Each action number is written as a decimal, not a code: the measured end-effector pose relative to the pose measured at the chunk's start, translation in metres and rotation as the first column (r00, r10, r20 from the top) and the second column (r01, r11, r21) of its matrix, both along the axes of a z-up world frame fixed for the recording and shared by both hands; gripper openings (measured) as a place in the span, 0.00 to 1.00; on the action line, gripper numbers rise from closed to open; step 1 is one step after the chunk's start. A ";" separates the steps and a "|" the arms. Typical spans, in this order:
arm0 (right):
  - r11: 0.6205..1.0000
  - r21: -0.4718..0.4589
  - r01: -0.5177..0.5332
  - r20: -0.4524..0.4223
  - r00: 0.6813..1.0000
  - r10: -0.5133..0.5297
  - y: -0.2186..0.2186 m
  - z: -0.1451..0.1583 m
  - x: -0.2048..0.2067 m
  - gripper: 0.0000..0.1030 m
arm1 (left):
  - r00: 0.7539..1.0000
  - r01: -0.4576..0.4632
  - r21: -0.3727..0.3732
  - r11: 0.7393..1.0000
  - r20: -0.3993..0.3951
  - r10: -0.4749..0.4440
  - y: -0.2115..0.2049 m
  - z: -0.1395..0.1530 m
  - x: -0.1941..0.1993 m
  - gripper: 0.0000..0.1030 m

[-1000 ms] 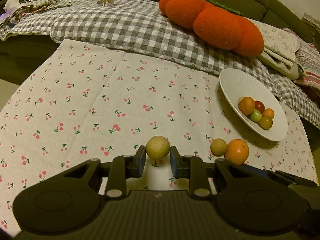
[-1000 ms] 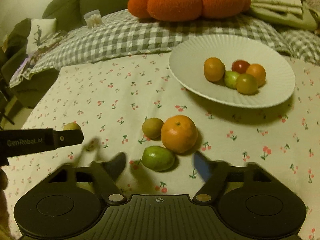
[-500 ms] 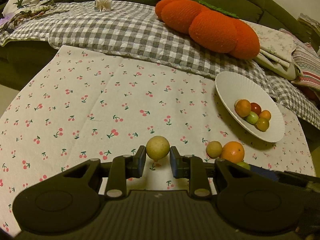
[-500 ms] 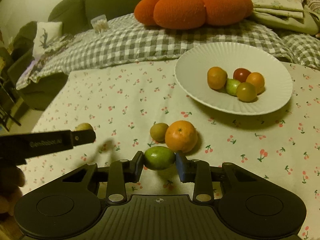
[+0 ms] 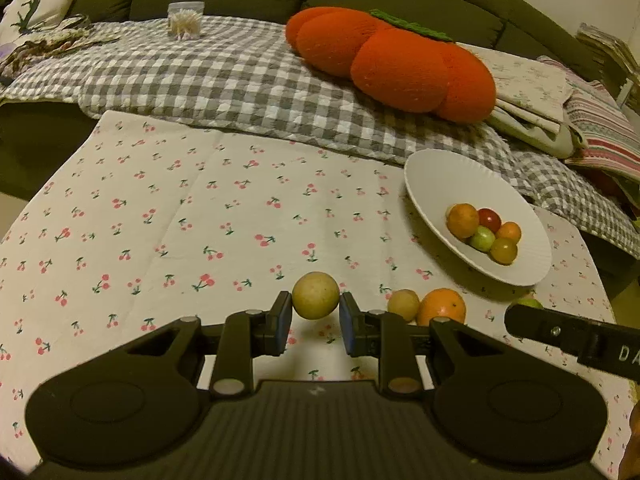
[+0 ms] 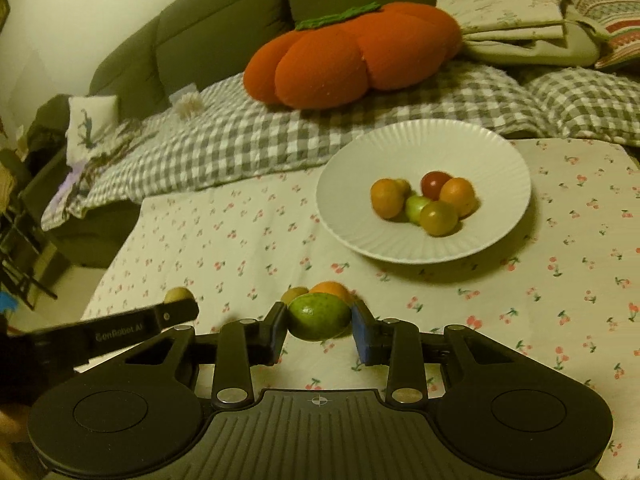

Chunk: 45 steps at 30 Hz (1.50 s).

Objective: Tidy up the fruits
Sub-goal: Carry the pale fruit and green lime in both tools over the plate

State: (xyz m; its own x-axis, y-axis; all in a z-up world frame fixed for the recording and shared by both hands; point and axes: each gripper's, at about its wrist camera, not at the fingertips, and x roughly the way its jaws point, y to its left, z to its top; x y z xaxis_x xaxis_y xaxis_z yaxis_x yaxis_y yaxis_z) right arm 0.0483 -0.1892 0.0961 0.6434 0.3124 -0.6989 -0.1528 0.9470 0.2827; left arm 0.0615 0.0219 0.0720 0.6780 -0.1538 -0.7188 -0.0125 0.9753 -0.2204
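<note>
Above cherry-print cloth (image 5: 200,216), left tongs (image 5: 315,316) clamp round yellow fruit (image 5: 315,295), right tongs (image 6: 320,326) clamp glossy green fruit (image 6: 319,316)

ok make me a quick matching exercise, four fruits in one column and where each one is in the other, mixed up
Column 1
1. yellow round fruit
2. green lime
3. red tomato
4. orange

Column 2
A. lying in the white plate
B. held in the right gripper
C. on the cherry-print tablecloth, beside a small yellow-green fruit
D. held in the left gripper

Pairs: 1-D, 2-B, 3-A, 4-C
</note>
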 end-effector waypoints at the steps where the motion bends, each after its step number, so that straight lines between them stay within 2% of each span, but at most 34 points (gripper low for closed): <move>1: 1.000 0.002 0.005 0.001 1.000 -0.005 -0.002 0.001 0.000 0.32 | 1.000 0.006 0.000 1.000 0.003 -0.006 -0.001 0.001 0.000 0.23; 14: 0.998 0.022 0.053 0.019 0.998 -0.053 -0.019 0.009 0.003 0.32 | 0.984 0.153 0.037 0.988 0.092 -0.155 -0.038 0.008 -0.001 0.23; 20: 0.995 0.035 0.094 0.036 0.995 -0.095 -0.035 0.015 0.005 0.32 | 0.956 0.236 0.061 0.970 0.165 -0.243 -0.062 0.010 0.003 0.23; 26: 0.986 0.054 0.155 0.046 0.986 -0.157 -0.056 0.019 0.012 0.32 | 0.922 0.317 0.091 0.944 0.203 -0.329 -0.084 0.010 0.011 0.23; 36: 0.965 0.073 0.252 0.043 0.966 -0.255 -0.087 0.018 0.028 0.32 | 0.895 0.384 0.107 0.917 0.198 -0.399 -0.110 0.005 0.029 0.23; 45: 0.957 0.062 0.283 0.025 0.958 -0.285 -0.097 0.008 0.045 0.32 | 0.889 0.409 0.121 0.905 0.172 -0.425 -0.123 -0.009 0.053 0.23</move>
State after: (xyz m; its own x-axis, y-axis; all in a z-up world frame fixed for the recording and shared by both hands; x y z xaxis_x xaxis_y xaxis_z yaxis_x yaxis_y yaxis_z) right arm 0.0932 -0.2866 0.1044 0.7338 0.1526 -0.6619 0.1098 0.9350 0.3373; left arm 0.1141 -0.1008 0.0631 0.6882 -0.4003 -0.6051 0.4331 0.8958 -0.1001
